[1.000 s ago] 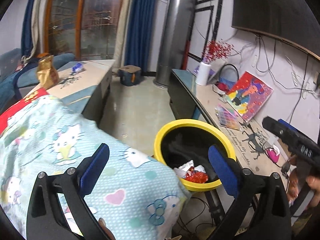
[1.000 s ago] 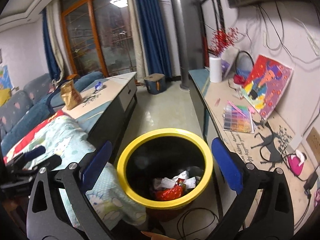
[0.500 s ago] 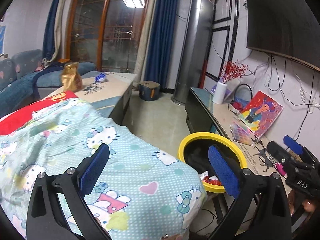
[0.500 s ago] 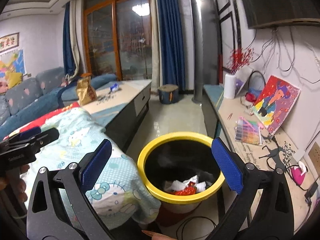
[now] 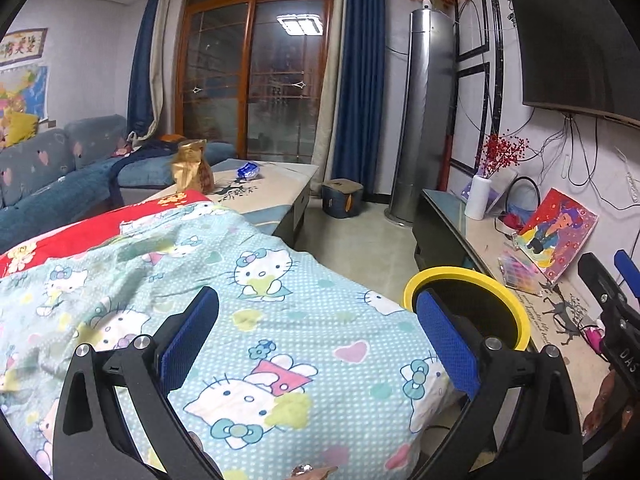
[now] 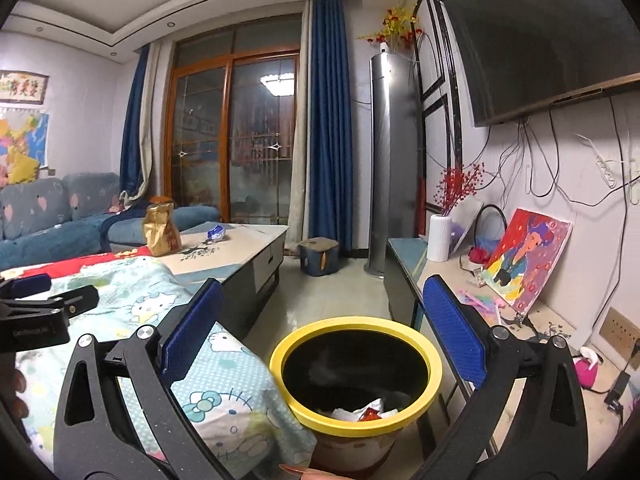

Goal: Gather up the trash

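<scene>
A black bin with a yellow rim (image 6: 356, 372) stands on the floor just ahead of my right gripper (image 6: 320, 336), which is open and holds nothing. White and red wrappers (image 6: 366, 412) lie at the bin's bottom. My left gripper (image 5: 316, 336) is open and empty above a blue cartoon-print blanket (image 5: 256, 320); the bin (image 5: 468, 280) sits to its right. On the coffee table, a gold snack bag (image 6: 160, 232) stands upright and a blue-white wrapper (image 6: 216, 233) lies beside it. In the left wrist view, the gold snack bag (image 5: 191, 168) and wrapper (image 5: 249, 169) appear far off.
The coffee table (image 6: 240, 248) runs along the left, with a blue sofa (image 6: 60, 220) behind it. A TV bench (image 6: 500, 320) on the right carries a painting (image 6: 528, 256), white vase (image 6: 439, 236) and cables. A small blue box (image 6: 320, 256) stands on the floor.
Both grippers have risen and tilted up, so the bin has dropped lower in both views and more of the room shows. Both stay open and empty.
</scene>
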`<state>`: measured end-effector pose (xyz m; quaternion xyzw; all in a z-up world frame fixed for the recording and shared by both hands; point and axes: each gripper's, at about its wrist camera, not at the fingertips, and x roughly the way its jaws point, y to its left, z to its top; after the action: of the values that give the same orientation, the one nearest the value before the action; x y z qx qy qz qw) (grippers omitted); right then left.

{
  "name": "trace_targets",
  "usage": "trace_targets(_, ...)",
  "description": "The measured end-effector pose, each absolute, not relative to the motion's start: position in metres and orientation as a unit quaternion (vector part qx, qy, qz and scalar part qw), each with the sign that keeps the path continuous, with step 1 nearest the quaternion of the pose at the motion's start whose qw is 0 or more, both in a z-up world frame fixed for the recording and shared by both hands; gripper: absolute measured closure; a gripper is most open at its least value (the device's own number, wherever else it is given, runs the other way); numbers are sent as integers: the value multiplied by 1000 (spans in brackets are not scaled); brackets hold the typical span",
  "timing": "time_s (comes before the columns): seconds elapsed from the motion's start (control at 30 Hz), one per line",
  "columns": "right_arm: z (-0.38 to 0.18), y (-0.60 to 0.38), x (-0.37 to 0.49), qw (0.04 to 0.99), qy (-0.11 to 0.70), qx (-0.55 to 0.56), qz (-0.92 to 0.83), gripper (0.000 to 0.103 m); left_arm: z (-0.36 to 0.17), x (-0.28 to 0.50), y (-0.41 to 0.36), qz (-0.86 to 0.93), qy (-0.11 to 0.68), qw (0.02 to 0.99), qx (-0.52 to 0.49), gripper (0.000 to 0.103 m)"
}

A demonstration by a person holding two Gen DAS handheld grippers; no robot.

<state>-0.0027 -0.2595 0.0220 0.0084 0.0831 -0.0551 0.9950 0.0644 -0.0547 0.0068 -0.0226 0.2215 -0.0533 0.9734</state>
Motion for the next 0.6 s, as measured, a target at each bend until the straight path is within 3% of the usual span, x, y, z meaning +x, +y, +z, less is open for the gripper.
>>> trace_targets(0.6,15,-256,4,993,96,18,-73,11,-5,54,-57,-75,221,972,-26,7)
